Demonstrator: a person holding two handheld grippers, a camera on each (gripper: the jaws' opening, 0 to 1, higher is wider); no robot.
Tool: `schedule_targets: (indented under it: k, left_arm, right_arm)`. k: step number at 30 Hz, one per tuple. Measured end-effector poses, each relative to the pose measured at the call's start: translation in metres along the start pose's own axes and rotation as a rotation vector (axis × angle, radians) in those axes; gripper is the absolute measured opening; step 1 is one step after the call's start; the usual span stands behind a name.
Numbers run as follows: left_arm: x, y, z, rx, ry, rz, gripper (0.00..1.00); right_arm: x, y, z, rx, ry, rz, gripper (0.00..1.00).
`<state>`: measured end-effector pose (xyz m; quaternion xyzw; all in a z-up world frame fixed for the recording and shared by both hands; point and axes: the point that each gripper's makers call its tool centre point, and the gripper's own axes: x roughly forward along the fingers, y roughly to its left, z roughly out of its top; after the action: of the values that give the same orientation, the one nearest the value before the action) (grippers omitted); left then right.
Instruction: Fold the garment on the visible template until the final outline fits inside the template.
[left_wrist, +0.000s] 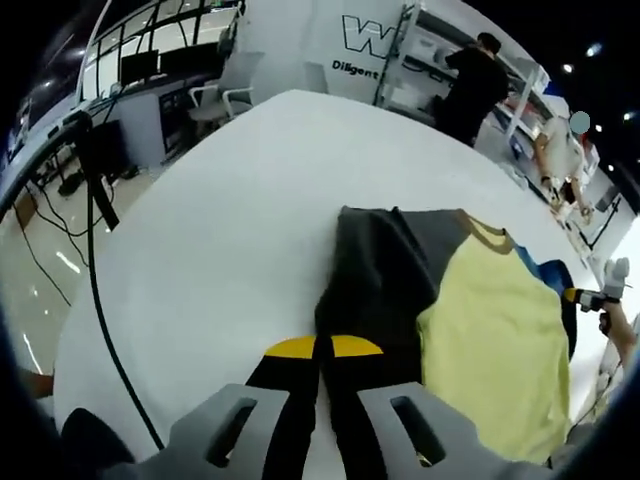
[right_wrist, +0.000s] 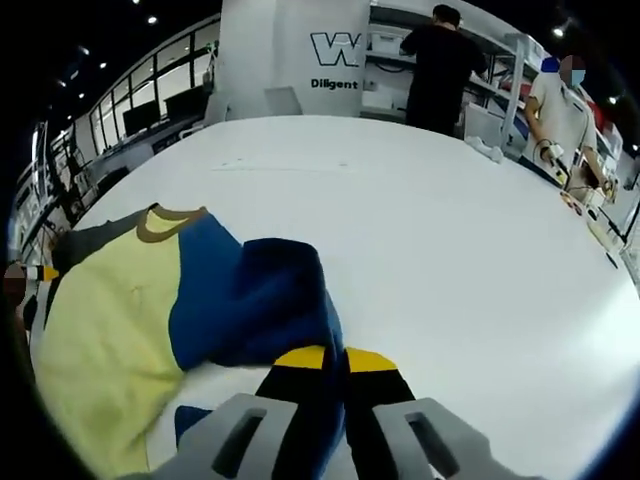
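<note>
Left gripper (left_wrist: 322, 352) pinching the garment's (left_wrist: 490, 330) dark grey sleeve (left_wrist: 375, 275), right gripper (right_wrist: 335, 362) pinching its blue sleeve (right_wrist: 265, 300) (yellow body between), white table (right_wrist: 440, 220).

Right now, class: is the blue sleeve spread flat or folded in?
Folded in: the blue sleeve lies bunched over the shirt's yellow front, pinched by the right gripper.

A white wall panel (right_wrist: 300, 55) beyond the counter is showing a large outlined "W" with "Diligent" beneath it; the letters are running off behind shelving.
</note>
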<state>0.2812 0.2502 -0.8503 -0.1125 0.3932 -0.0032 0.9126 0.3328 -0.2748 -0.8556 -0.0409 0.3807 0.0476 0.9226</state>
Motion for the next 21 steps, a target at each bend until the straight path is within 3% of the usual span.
schedule_targets:
  k: [9,13,21]
  left_arm:
    - [0.004,0.026,0.004,-0.028,-0.002,0.055,0.00]
    - [0.003,0.031,0.007,-0.042,-0.009,0.056,0.00]
    - [-0.006,0.049,0.010,-0.063,-0.037,0.159,0.00]
  right_arm:
    - [0.004,-0.023,0.003,-0.040,0.046,-0.041,0.00]
    - [0.004,-0.026,0.002,-0.065,0.087,-0.017,0.00]
    - [0.003,-0.033,0.001,-0.021,0.083,-0.016,0.04]
